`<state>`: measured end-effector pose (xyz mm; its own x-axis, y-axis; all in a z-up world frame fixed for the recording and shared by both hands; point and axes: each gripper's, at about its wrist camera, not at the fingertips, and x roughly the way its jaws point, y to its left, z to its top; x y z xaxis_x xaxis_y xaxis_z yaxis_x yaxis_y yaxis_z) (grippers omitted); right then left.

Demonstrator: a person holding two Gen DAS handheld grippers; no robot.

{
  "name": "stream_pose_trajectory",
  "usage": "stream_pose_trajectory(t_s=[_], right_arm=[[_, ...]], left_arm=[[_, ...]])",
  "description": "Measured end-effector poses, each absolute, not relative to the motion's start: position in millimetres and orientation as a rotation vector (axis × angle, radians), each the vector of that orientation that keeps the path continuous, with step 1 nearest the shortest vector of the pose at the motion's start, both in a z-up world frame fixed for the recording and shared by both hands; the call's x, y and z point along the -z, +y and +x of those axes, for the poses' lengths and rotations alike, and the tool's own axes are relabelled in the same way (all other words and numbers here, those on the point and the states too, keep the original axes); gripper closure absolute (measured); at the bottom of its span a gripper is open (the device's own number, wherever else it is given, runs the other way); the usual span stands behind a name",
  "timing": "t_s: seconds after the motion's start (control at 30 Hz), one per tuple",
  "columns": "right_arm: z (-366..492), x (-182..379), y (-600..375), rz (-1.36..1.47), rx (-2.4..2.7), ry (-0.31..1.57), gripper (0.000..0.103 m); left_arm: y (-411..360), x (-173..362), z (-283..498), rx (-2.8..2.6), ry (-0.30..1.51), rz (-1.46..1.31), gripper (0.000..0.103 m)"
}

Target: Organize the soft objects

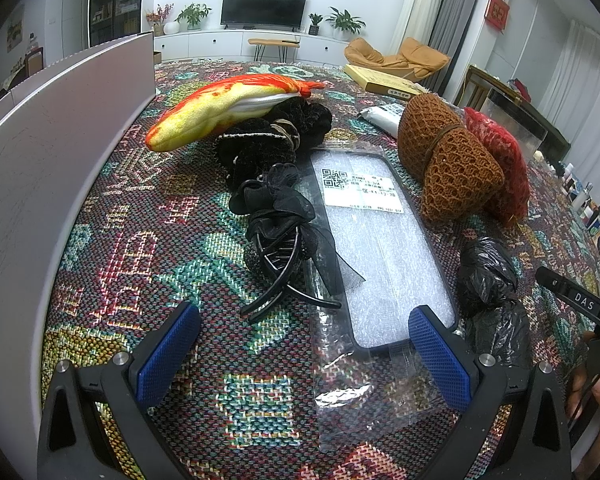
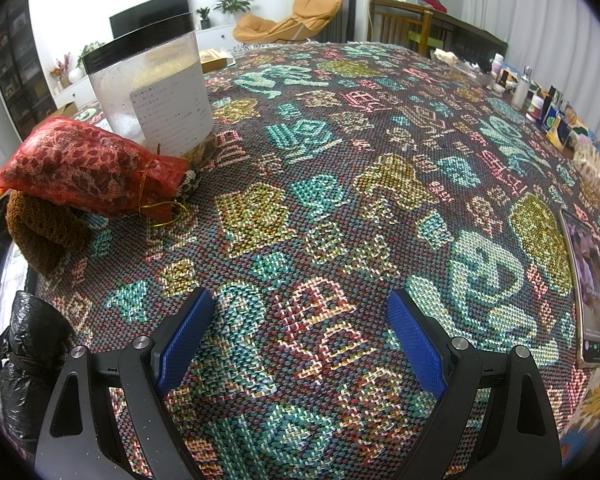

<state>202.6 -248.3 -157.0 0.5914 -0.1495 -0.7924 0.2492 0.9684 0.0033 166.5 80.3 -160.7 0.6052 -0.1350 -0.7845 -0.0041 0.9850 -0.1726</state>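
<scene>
Woven cloth: coarse cross-stitch weave in teal, red and gold over the whole table, blocky motifs.
Plush fish: soft, orange and yellow with a white belly, long and tapered, far left, lying across the black scrunchie.
Black scrunchie: fuzzy, gathered rings, just beyond the bow clip.
Bow clip: sheer black mesh bow on a glossy plastic claw, centre, overlapping the left edge of the bubble bag.
Bubble bag: clear bubble-wrap sleeve, flat and rectangular with a dark outline inside, white printed label near its far end.
Brown knit pouch: open crochet net, cinched round the middle by a thin band, right of the bubble bag.
Red mesh pouch: gauzy, printed, tied with gold cord, leaning on the brown knit pouch and against the jar.
Jar: frosted plastic, black lid, paper label, upright at far left in the right wrist view.
Black plastic bag: crinkled, knotted into a lump, near right.
Left tongs: spread wide, empty, blue textured pads, held low over the cloth with the near end of the bubble bag between the tips.
Right tongs: spread wide, empty, low over bare weave, well right of the pouches.
Grey panel: smooth, standing along the left edge.
</scene>
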Motion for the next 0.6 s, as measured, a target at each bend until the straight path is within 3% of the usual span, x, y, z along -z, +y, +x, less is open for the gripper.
stream_pose_trajectory(t_s=[0.4, 0.5, 0.6], right_arm=[[208.4, 156.0, -246.4, 0.106, 0.120, 0.923, 0.007], [213.3, 124.5, -241.6, 0.154, -0.030, 0.852, 0.009], [233.9, 88.1, -200.3, 0.007, -0.164, 0.759, 0.008]], left_arm=[[77.0, 160.7, 168.1, 0.089, 0.910, -0.187, 0.000], [76.7, 160.4, 169.1, 0.104, 0.899, -0.217, 0.000], [72.0, 160.0, 171.5, 0.107, 0.896, -0.226, 0.000]])
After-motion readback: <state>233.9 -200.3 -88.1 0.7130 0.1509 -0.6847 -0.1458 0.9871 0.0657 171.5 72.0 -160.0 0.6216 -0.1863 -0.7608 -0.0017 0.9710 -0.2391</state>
